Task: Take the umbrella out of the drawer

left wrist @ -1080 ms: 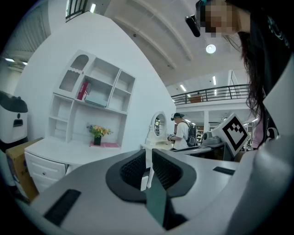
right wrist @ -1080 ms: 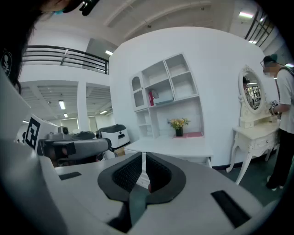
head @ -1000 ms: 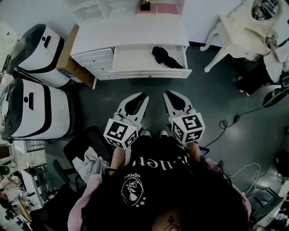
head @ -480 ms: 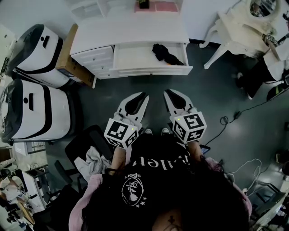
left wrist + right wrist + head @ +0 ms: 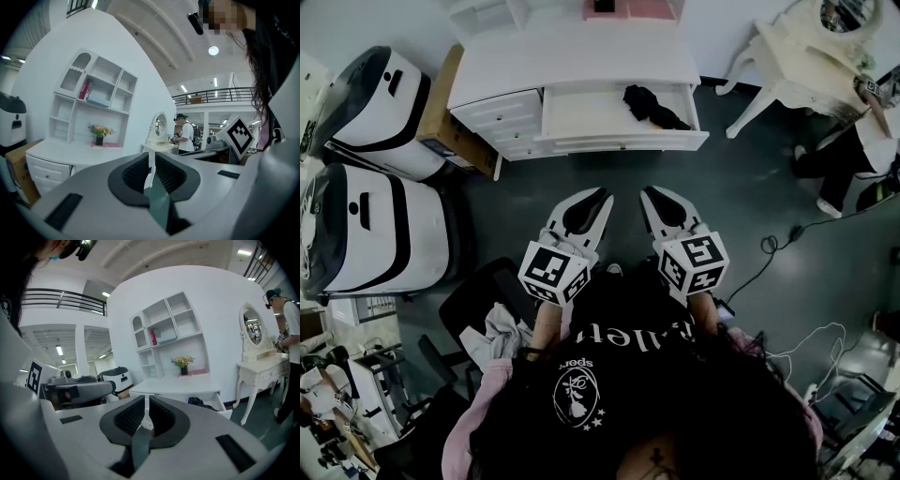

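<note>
The person stands on the dark floor (image 5: 534, 197) facing a white desk (image 5: 572, 66), one claw in each hand, held side by side and pointed at it. The left gripper (image 5: 602, 197) has its jaws closed together, with nothing between them; its own view shows the ribbed pads meeting in a thin slit. The right gripper (image 5: 649, 194) is likewise closed and empty. Each carries its marker cube (image 5: 551, 274) at the back end. Both tips are well apart from the desk.

At the person's left is a black chair (image 5: 469, 300) with a pale cloth (image 5: 499, 328) on it. Further left are two white-and-black machines (image 5: 375, 225). Cables (image 5: 769, 253) trail over the floor on the right.

The desk's wide drawer (image 5: 628, 142) is pulled out. The umbrella (image 5: 652, 105), a black folded bundle, lies inside it in the right half, running from near the back edge toward the right wall; the left half of the drawer floor is bare. In the right gripper view the umbrella (image 5: 202, 402) shows dark over the drawer's front edge. A cardboard box (image 5: 450, 122) leans at the desk's left end.

At the desk's back edge a pot of flowers (image 5: 183, 363) stands on a pink mat (image 5: 199, 371), below a white shelf unit (image 5: 164, 333). To the right stands a white dressing table (image 5: 787, 70) with a round mirror (image 5: 844, 14), and another person (image 5: 853, 150) is beside it.
</note>
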`<state>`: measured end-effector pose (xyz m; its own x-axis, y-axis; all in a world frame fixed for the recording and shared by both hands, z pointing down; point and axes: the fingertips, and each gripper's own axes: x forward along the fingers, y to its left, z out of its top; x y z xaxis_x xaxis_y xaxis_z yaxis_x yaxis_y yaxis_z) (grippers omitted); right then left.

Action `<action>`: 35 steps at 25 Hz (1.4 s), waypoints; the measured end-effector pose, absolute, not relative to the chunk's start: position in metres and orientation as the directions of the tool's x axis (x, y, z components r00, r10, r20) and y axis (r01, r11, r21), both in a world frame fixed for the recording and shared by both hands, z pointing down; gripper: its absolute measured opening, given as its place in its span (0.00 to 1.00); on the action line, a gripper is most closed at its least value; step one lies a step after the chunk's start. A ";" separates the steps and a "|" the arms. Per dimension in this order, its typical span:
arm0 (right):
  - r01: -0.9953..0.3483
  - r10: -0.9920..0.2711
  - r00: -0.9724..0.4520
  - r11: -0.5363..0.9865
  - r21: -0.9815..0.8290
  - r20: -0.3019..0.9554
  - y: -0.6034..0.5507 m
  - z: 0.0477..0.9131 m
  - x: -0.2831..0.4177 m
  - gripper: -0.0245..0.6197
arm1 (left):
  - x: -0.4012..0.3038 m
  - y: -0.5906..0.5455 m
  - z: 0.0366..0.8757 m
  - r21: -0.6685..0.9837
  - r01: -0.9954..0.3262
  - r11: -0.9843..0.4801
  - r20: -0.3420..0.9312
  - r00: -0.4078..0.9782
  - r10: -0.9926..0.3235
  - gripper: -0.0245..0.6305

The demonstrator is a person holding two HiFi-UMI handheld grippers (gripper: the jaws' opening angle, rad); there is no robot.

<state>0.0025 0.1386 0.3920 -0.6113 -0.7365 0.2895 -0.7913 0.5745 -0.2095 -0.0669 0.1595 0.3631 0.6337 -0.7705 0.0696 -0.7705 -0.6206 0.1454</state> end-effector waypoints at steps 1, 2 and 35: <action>-0.793 -0.737 -0.610 0.573 -0.209 0.292 0.140 0.393 -0.001 0.13 | -0.070 0.160 0.365 0.148 -0.769 -0.622 0.071 0.636 -0.768 0.10; -0.794 -0.738 -0.607 0.571 -0.207 0.294 0.140 0.394 -0.003 0.13 | -0.073 0.161 0.365 0.150 -0.767 -0.624 0.071 0.638 -0.767 0.10; -0.747 -0.657 -0.664 0.608 -0.269 0.357 -0.111 0.423 0.077 0.13 | 0.003 -0.075 0.383 0.165 -0.827 -0.538 0.153 0.560 -0.814 0.10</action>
<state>0.0774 -0.1112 0.4235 -0.6638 -0.6573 0.3569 -0.7469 0.6079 -0.2694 0.0035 -0.0751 0.3826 0.5604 -0.8140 0.1526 -0.8266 -0.5381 0.1648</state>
